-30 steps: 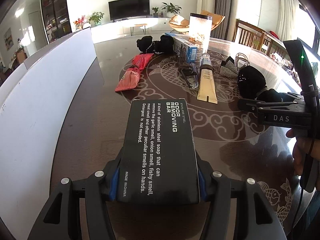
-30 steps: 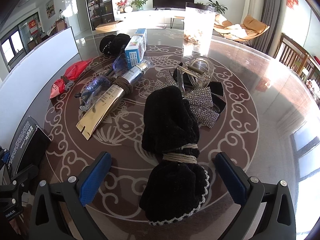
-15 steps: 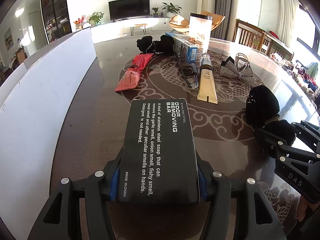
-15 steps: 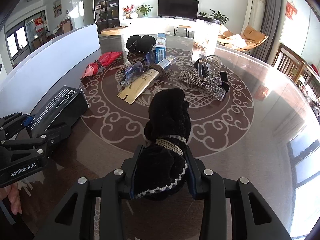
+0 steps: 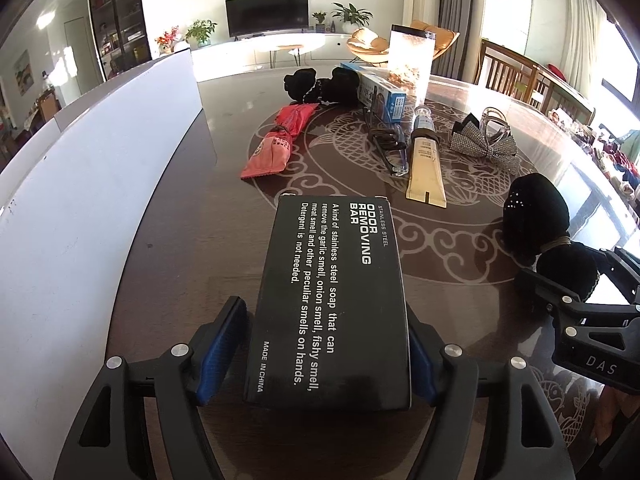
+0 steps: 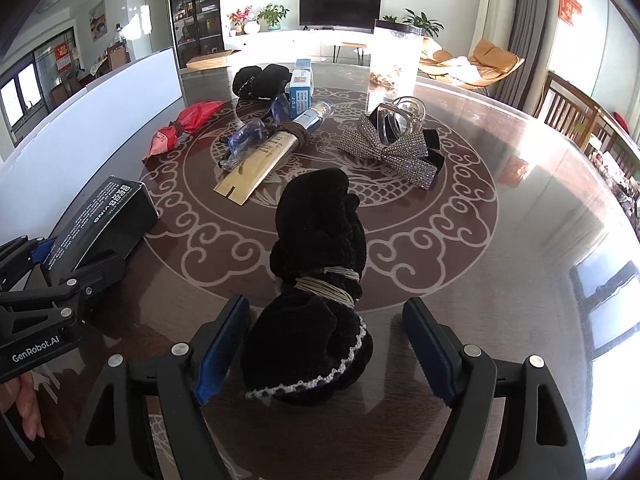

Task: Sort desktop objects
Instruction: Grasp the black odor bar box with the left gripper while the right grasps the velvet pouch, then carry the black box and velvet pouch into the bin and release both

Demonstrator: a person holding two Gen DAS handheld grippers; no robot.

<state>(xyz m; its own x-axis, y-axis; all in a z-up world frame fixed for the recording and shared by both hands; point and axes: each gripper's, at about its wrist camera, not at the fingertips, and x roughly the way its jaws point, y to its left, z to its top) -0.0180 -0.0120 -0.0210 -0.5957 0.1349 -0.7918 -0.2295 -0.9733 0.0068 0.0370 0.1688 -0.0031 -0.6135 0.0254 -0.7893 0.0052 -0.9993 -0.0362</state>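
A black box (image 5: pixel 332 292) printed "Odor Removing Bar" lies flat on the dark table between the fingers of my left gripper (image 5: pixel 324 320). Its jaws are opening, and a gap shows between the blue left pad (image 5: pixel 224 348) and the box. A black velvet bundle (image 6: pixel 320 248) tied with pale string lies between the fingers of my right gripper (image 6: pixel 326 312). Those jaws are opening too, and both pads stand clear of the cloth. The bundle (image 5: pixel 536 216) and right gripper (image 5: pixel 580 320) also show at the right edge of the left wrist view.
Further back on the patterned round table (image 6: pixel 500 240) lie a red pouch (image 5: pixel 276 144), glasses (image 5: pixel 390 144), a gold tube (image 5: pixel 426 168), a blue carton (image 5: pixel 380 92), a sequinned bow (image 6: pixel 388 152), another black bundle (image 5: pixel 320 84) and a clear container (image 6: pixel 394 56). A white board (image 5: pixel 80 200) walls the left side.
My right gripper closed on the black bundle, drew it nearer across the table, then let go. The left jaws have spread away from the box, which has not moved.
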